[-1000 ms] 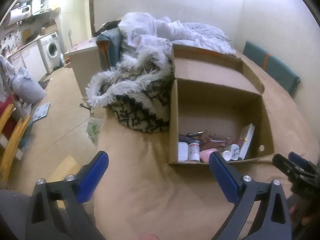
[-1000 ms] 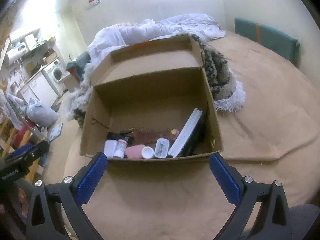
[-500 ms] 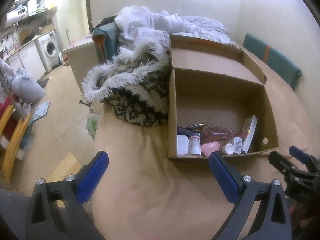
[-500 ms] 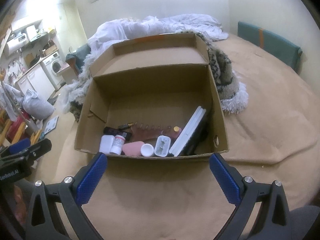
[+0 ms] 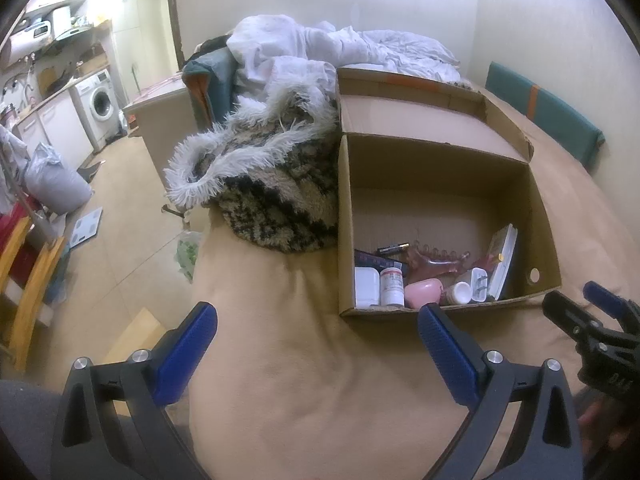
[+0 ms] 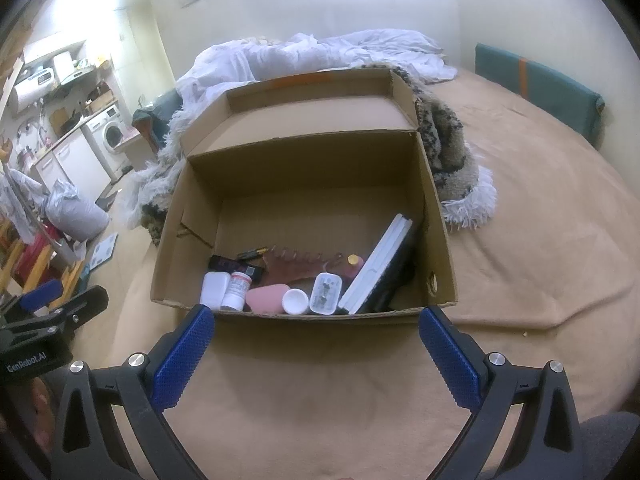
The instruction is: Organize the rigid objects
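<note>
Left gripper (image 5: 316,332): jaws spread wide, nothing between the blue pads (image 5: 186,348), hovering low and pointing forward. Right gripper (image 6: 316,334): same state, jaws wide apart, empty, blue pads (image 6: 450,362) level with each other. In the left wrist view the right gripper sits at the right edge, fingers parted. In the right wrist view the left one sits at the left edge. Both held side by side, apart, roughly parallel. A hand (image 6: 38,412) is partly visible behind the left unit.
</note>
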